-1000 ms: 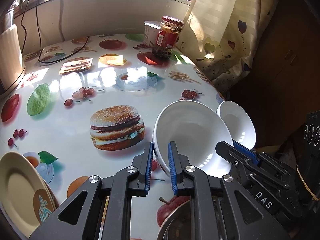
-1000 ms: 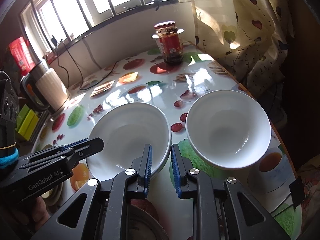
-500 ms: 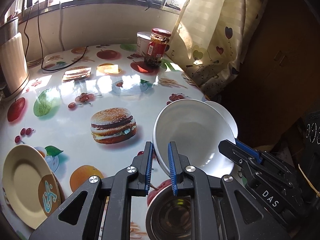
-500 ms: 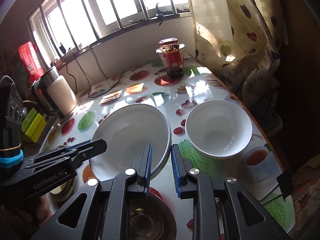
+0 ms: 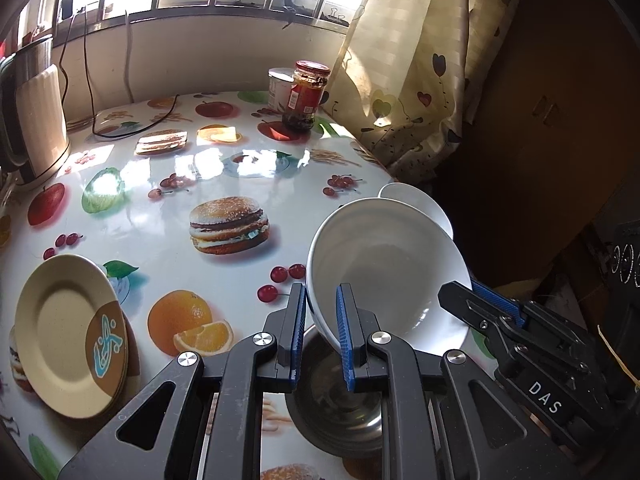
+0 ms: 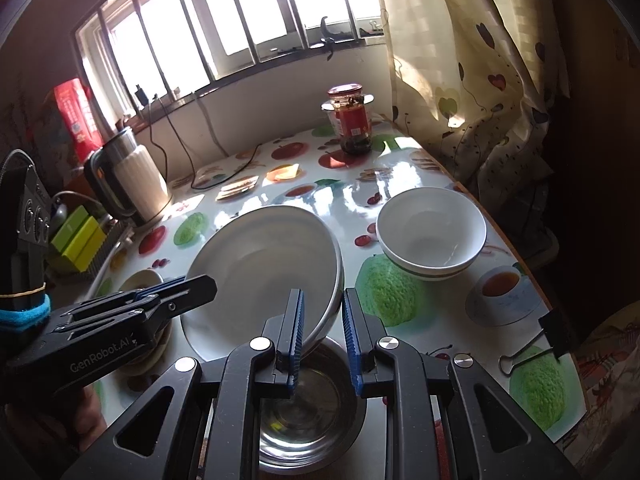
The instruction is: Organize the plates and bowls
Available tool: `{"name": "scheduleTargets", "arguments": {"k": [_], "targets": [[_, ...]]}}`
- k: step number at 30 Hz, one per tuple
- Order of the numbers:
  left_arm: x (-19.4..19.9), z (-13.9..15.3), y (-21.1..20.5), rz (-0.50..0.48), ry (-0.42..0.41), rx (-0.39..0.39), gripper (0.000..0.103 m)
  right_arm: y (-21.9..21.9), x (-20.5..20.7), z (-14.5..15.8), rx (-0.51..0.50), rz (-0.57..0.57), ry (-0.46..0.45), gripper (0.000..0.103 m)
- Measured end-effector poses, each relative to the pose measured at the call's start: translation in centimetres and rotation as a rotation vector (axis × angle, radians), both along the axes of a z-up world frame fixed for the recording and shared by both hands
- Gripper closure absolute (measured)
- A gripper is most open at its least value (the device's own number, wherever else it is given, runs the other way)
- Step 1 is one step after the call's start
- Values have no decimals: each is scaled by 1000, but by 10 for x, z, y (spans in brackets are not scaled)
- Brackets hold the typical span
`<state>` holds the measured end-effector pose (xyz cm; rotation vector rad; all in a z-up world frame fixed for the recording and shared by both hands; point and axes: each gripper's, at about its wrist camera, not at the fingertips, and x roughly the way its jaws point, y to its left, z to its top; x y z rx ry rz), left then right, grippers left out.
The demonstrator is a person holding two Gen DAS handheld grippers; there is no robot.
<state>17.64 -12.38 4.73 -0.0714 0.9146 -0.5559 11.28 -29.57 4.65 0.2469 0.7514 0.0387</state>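
Right now I have both claws on 1 large white bowl (image 5: pixel 384 268): my left gripper (image 5: pixel 320 328) is closed onto its near rim at the lower centre of the left view, and my right gripper (image 6: pixel 323 330) pinches the opposite rim edge at lower centre of the right view, each pair of blue pads narrowed to just the wall thickness. Directly beneath the held bowl sits a steel bowl (image 6: pixel 308 408), partly hidden by the fingers. A smaller white bowl (image 6: pixel 431 232) stands on the table (image 5: pixel 160 208) at right of centre in the right view, well apart from the claws. 2 tan plates (image 5: pixel 68 336) lie stacked at lower left of the left view, a kettle (image 5: pixel 36 108) at upper left, and a red-lidded jar (image 5: pixel 306 96) near the curtain (image 5: pixel 404 60) at upper centre. The held bowl is tilted, its mouth facing up and toward the left camera.
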Motion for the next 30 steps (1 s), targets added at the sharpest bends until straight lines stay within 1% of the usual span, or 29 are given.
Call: {"name": "scheduleTargets", "arguments": {"k": [14, 18, 30], "targets": [[-32, -22, 7, -27, 37, 26, 87, 10, -41, -25, 15, 5, 51, 84], [-35, -30, 7, -31, 63, 31, 87, 10, -46, -32, 14, 1, 70, 84], [-37, -43, 8, -25, 104, 47, 87, 11, -48, -44, 31, 4, 100, 84]]}}
